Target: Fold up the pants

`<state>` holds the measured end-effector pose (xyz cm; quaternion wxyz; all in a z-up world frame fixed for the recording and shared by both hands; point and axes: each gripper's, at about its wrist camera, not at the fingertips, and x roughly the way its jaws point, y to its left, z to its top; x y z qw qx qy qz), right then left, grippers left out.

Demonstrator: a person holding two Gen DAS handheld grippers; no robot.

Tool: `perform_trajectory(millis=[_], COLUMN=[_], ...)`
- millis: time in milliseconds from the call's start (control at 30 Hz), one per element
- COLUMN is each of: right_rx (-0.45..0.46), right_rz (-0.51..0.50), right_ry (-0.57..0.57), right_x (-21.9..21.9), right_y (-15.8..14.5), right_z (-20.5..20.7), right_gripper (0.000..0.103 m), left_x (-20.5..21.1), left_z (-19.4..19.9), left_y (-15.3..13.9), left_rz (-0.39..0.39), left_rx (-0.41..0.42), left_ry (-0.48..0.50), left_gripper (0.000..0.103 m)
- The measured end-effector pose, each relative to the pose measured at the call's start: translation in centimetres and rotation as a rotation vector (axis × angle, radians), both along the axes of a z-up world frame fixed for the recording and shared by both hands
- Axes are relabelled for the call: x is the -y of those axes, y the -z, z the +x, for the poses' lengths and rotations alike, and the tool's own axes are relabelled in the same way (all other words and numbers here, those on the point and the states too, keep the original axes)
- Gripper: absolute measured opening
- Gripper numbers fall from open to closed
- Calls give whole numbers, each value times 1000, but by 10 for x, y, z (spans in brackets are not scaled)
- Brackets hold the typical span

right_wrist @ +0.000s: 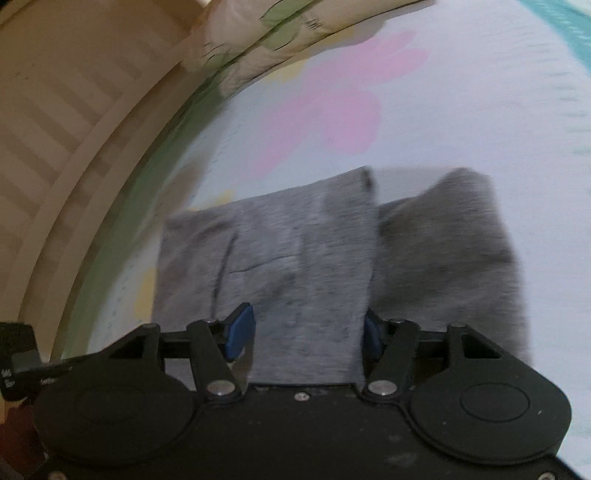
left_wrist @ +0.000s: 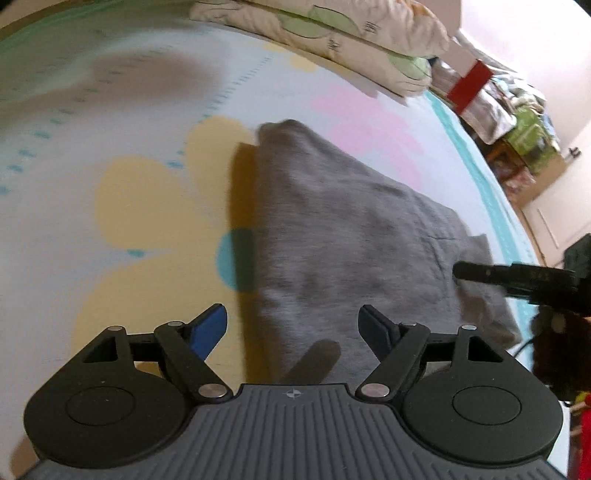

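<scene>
Grey pants (left_wrist: 351, 229) lie folded lengthwise on a pale bed sheet (left_wrist: 110, 122) printed with flowers. My left gripper (left_wrist: 293, 326) hovers over their near end, jaws wide open with nothing between them. Its blue pads straddle the left edge of the cloth. In the right wrist view the pants (right_wrist: 295, 258) show a top layer lying over a lower one. My right gripper (right_wrist: 306, 332) has a strip of that top layer filling the gap from pad to pad, so it is shut on the cloth. One black finger (left_wrist: 491, 274) of it shows at the pants' right corner.
Stacked pillows (left_wrist: 332, 33) with a leaf print lie at the far end of the bed, also in the right wrist view (right_wrist: 280, 33). A slatted wooden bed frame (right_wrist: 55, 129) curves along the left. Bags and clutter (left_wrist: 517, 122) stand beyond the bed's right edge.
</scene>
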<state>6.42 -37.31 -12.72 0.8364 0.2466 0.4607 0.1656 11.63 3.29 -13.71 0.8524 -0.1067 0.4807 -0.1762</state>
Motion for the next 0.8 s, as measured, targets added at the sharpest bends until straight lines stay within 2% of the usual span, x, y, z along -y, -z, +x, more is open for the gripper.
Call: perform_trajectory(millis=[33, 133, 233, 300, 367, 433, 500, 600, 633, 800], right_rx=[6, 79, 203, 272, 285, 241, 112, -20, -25, 0], right_rz=[-21, -110, -155, -187, -255, -328, -375, -478, -479, -508], right_ry=[-15, -49, -82, -68, -24, 19, 35, 21, 25, 15], right_x=[-5, -27, -41, -43, -37, -26, -13, -10, -11, -18], right_y=[-4, -36, -90, -121, -134, -125, -95, -48, -42, -48], right_z=[1, -3, -21, -37, -49, -53, -46, -38, -38, -39], right_gripper=[16, 16, 15, 15, 14, 15, 16, 16, 16, 16], left_x=[-3, -9, -13, -15, -14, -9, -2, 10, 15, 46], left_z=[0, -1, 0, 1, 3, 4, 4, 0, -1, -7], left_y=[-1, -8, -18, -21, -21, -20, -19, -19, -21, -26], left_rz=[6, 16, 24, 17, 15, 21, 30, 48, 54, 59], left_rx=[5, 25, 56, 67, 65, 65, 59, 61, 65, 109], left_ry=[-8, -19, -31, -35, -28, -9, 24, 79, 96, 200], left_gripper=[77, 77, 77, 77, 77, 77, 77, 77, 77, 77])
